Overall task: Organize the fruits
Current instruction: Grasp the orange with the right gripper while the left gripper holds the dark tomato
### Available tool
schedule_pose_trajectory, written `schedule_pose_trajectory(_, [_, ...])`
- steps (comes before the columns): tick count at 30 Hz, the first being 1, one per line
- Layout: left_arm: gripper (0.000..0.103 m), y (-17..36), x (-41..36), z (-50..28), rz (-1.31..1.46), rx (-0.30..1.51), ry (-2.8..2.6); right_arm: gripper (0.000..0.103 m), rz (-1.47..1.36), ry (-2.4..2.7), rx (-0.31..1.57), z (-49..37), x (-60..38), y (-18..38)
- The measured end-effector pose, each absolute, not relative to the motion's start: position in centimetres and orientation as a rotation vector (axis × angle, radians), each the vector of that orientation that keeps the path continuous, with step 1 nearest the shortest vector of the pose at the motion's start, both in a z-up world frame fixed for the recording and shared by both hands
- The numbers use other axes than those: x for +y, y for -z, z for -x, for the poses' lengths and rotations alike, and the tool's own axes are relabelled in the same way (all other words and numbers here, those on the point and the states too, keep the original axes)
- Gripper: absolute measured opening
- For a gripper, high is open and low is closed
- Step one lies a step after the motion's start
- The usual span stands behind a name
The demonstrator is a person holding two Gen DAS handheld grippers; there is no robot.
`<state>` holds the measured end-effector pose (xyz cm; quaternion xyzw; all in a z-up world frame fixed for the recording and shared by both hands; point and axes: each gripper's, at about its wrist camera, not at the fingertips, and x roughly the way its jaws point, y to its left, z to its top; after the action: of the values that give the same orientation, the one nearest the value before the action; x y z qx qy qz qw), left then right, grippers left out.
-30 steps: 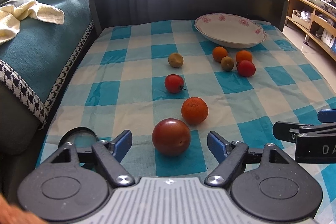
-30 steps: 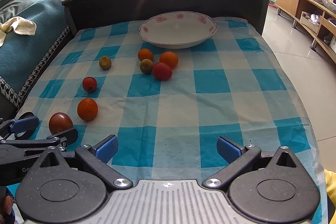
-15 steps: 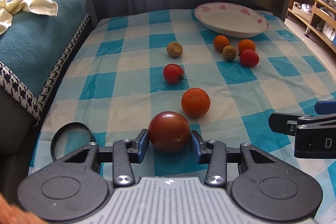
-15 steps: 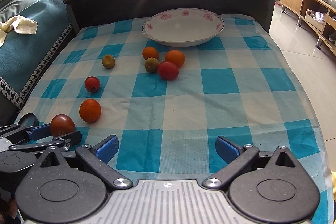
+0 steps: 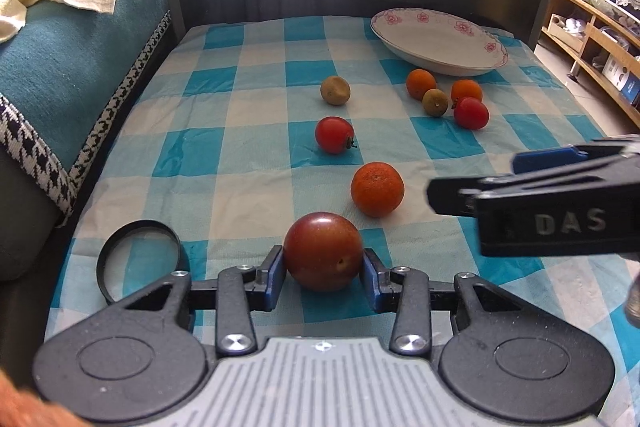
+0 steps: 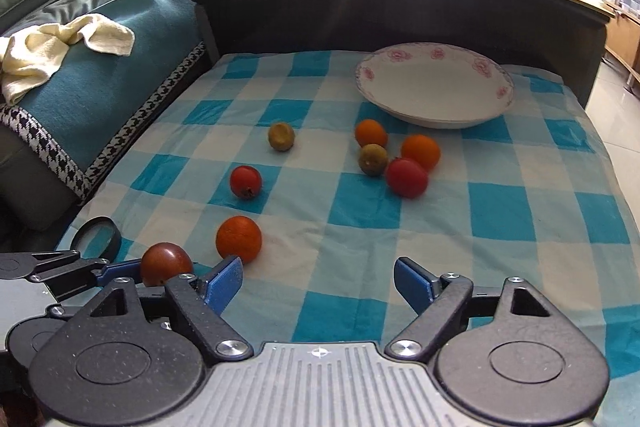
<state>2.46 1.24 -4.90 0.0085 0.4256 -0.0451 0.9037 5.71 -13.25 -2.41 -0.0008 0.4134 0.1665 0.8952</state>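
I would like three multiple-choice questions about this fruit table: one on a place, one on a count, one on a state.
1. Where does the plate stand?
A. far end of the tablecloth
B. on the sofa
C. near edge

2. How many loose fruits lie on the cloth, not counting the held one?
A. four
B. seven
C. ten

3. The left hand-held gripper is:
A. open, empty
B. shut on the dark red tomato
C. holding the plate

Key: 1 A, the plate sits by the dark headboard; 2 B, seven are countable; 3 B, both blue pads press the tomato.
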Motion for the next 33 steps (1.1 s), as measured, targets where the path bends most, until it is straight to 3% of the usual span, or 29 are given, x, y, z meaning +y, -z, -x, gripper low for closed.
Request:
schedule_pose_trajectory(4, [0.048, 4.9, 1.4, -2.3, -0.021, 0.877, 0.1, 0.075, 0.025, -0.419, 0.866, -6.8, -11.6, 2.8])
schedule_pose_trajectory(12, [0.048, 5.1, 1.6, -2.3, -0.01, 0.875, 0.107, 0.061, 0.048, -0.495, 0.928, -8.4, -9.5, 4.3])
schedule_pose_trajectory(16, [0.048, 5.1, 1.5, -2.4, -0.015, 0.871, 0.107, 0.059, 0.038, -0.505, 0.93, -9.0, -9.2, 4.6])
schedule_pose_trajectory(19, [0.048, 5.1, 1.3, -2.5, -0.028, 0.868, 0.105, 0.052, 0.045, -0.512, 0.921, -9.3, -8.9, 4.7])
schedule_pose_trajectory(22, [0.048, 5.0, 1.2, -2.5, -0.029, 0.866, 0.103, 0.035, 0.051, -0.538, 0.916, -9.0, -8.8, 4.5])
schedule_pose_trajectory(23, [0.048, 5.0, 1.2, -2.6, -0.032, 0.866, 0.103, 0.025, 0.049, -0.554, 0.92, -8.9, -8.8, 4.4])
schedule_pose_trajectory(33, [0.048, 4.5, 0.5, -3.0, -0.034, 0.851, 0.122, 0.025, 0.059, -0.448, 0.936, -7.6, -12.7, 3.8])
